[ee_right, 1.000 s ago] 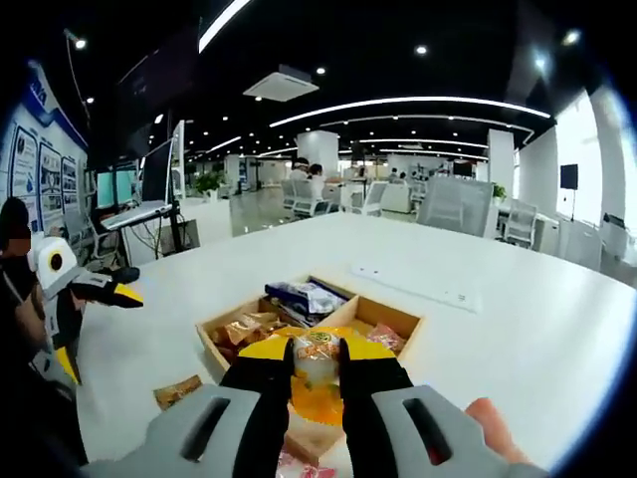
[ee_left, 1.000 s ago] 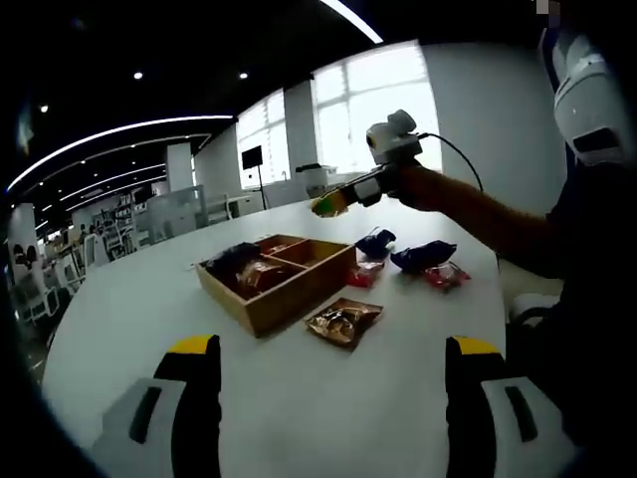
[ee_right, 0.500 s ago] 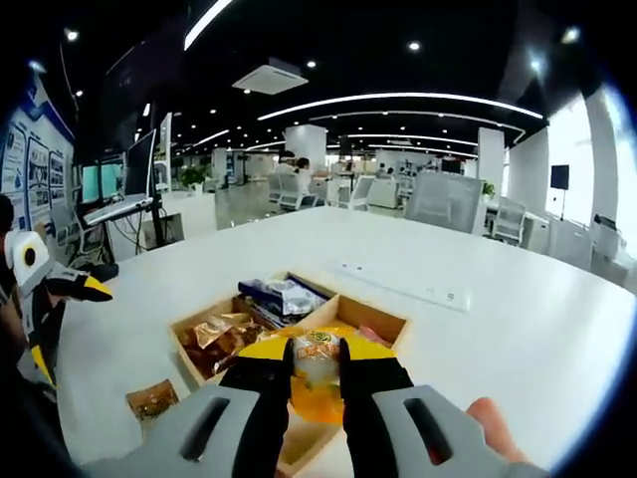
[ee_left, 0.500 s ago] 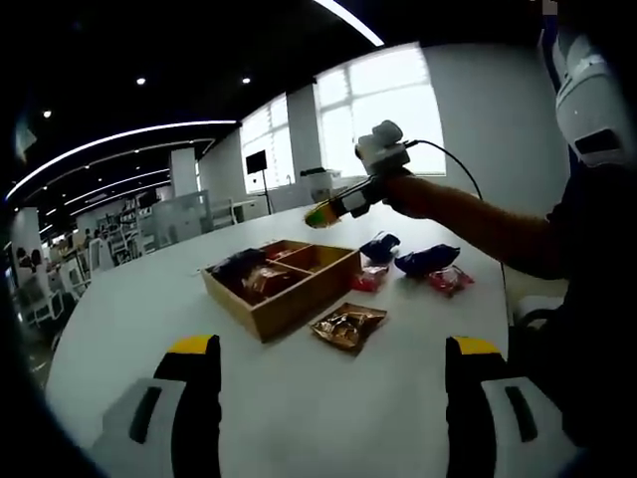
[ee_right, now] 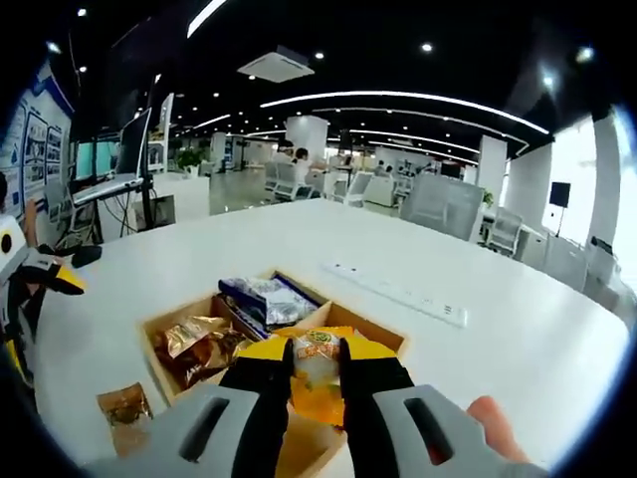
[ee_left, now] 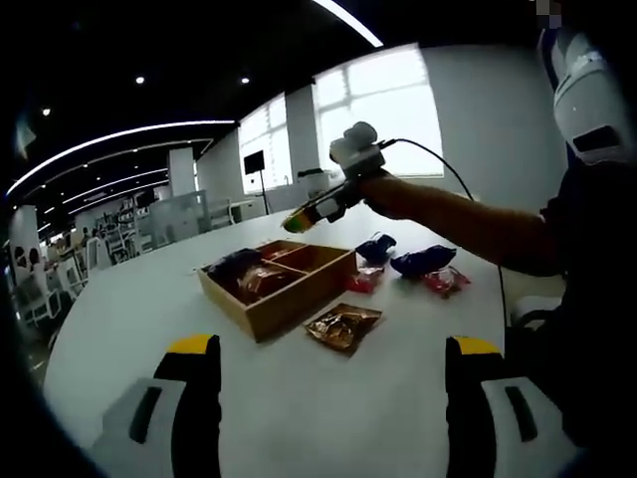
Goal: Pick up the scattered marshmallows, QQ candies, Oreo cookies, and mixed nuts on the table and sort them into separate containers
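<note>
Yellow-orange crinkly snack packet (ee_right: pixel 317 383) judged light, soft, slippery; best gripped mid-body, as now. Right claw (ee_right: pixel 317 390) pinches it between nearly closed jaws, above the partitioned wooden tray (ee_right: pixel 390 335) on the white counter (ee_right: pixel 537 339). Left claw (ee_left: pixel 330 383) spread wide, empty, hovering over counter, short of brown foil packet (ee_left: pixel 343 324).

right gripper (ee_left: pixel 299 219) | carried yellow packet (ee_right: pixel 317 383) further over wooden tray (ee_left: pixel 289 294)

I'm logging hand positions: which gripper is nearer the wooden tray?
Right. The right gripper, shut on a yellow packet, hovers over the wooden tray; the left gripper is open, farther back.
</note>
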The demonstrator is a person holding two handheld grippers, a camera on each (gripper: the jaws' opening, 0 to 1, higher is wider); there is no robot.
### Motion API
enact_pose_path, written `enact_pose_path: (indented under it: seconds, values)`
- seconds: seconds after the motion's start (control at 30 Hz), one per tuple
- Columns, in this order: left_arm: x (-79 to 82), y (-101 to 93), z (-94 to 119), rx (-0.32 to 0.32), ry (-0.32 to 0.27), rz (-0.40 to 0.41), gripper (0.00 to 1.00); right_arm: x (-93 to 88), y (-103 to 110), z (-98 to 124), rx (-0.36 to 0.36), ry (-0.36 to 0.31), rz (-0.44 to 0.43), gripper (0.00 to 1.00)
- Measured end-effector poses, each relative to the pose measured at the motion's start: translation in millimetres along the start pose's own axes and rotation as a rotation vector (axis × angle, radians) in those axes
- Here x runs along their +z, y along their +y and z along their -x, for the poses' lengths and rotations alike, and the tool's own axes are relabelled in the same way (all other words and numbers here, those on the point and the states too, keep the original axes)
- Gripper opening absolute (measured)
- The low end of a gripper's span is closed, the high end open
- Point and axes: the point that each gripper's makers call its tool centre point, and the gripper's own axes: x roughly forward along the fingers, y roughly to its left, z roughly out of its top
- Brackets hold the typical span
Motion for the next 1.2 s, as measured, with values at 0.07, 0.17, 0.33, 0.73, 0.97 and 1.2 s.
enact_pose_path:
  seconds: [0.07,0.17,0.33,0.73,0.97,1.2]
  values:
    - [-0.7,-0.1,0,0.0,0.002,0.0,0.97,-0.2,-1,-5,-0.009,-0.001,0.015,0.15]
    - [-1.9,-0.3,0,-0.002,0.007,0.002,0.97,-0.6,-2,-15,-0.025,-0.005,0.031,0.15]
    - [-1.0,0.5,2,0.002,0.002,0.004,0.97,-1.9,-4,-25,-0.035,-0.002,0.023,0.15]
    - [-1.3,-0.5,2,0.0,0.016,0.0,0.97,-6.8,-4,-49,-0.037,0.019,0.007,0.16]
    - [-3.0,-1.2,3,0.003,0.021,0.002,0.97,-12.2,-3,-51,-0.051,0.037,0.038,0.16]
    - [-4.2,-0.6,2,0.002,0.022,0.007,0.97,-17.2,3,-46,-0.053,0.035,0.028,0.17]
